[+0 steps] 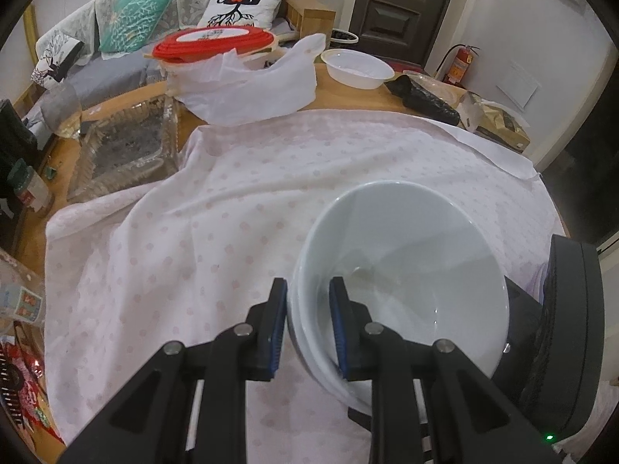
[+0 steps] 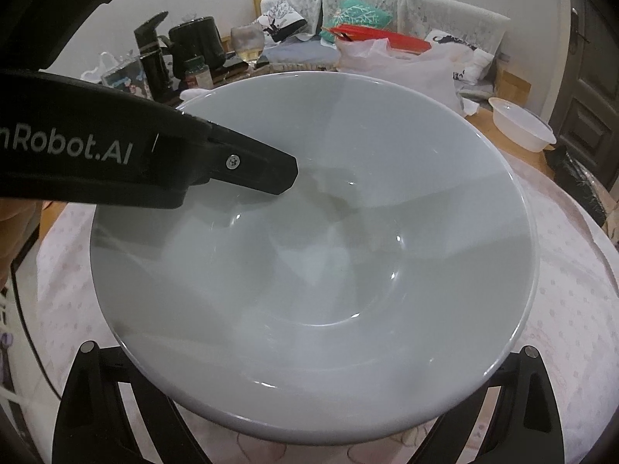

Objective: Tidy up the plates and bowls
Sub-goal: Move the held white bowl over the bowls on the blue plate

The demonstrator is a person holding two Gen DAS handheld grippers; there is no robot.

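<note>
White bowl (image 1: pixel 402 270) sits over the near-right part of the cloth-covered surface (image 1: pixel 232 212); can't tell if it's resting or lifted. Left gripper (image 1: pixel 307 332) fingers nearly closed, clamped on the bowl's near-left rim, one pad inside, one outside. Right gripper (image 2: pixel 309 406) fingers spread wide, tips hidden under the bowl, grip unclear. Plastic tub (image 1: pixel 358 67) at far edge.

A home living room is shown. A sofa (image 1: pixel 127 38) draped in lace and piled with cushions (image 1: pixel 133 19) is seen behind a round wooden table (image 1: pixel 348 96) covered by a dotted cloth (image 1: pixel 232 212). A panelled door (image 1: pixel 402 11) is seen beyond, and a wine glass (image 2: pixel 247 44) is spotted at the table's far edge.
</note>
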